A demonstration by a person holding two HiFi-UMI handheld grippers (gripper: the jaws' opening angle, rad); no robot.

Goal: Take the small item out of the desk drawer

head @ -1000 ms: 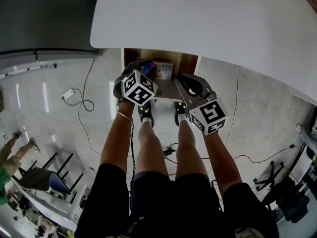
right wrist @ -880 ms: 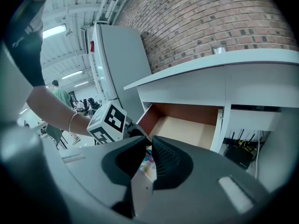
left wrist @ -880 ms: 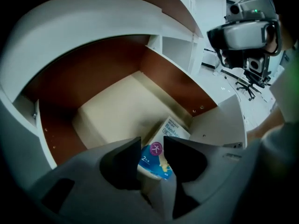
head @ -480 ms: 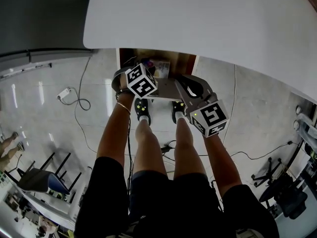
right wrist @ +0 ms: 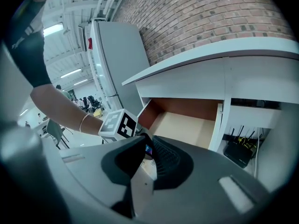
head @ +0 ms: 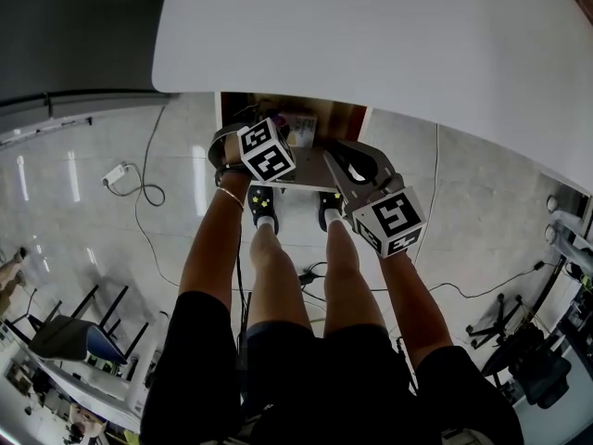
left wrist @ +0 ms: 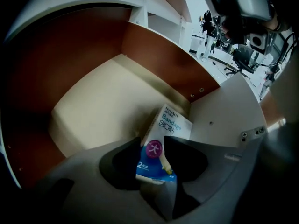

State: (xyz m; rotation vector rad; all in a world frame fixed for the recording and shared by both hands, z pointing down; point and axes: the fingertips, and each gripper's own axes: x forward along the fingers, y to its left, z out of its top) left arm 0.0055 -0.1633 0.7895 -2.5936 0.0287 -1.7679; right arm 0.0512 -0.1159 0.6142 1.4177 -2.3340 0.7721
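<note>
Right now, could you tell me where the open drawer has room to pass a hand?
The pale drawer floor is bare between the brown walls and the bandage box. It is crowded by the white panel, where the left hand-held gripper, jaws just opened, straddles the box.

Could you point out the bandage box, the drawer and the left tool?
bandage box (left wrist: 174,124), left gripper view, its white printed face.
drawer (left wrist: 100,101), left gripper view, bare beige floor.
left tool (left wrist: 152,139), left gripper view, gap between jaw tips; jaws just opened, box between them.
</note>
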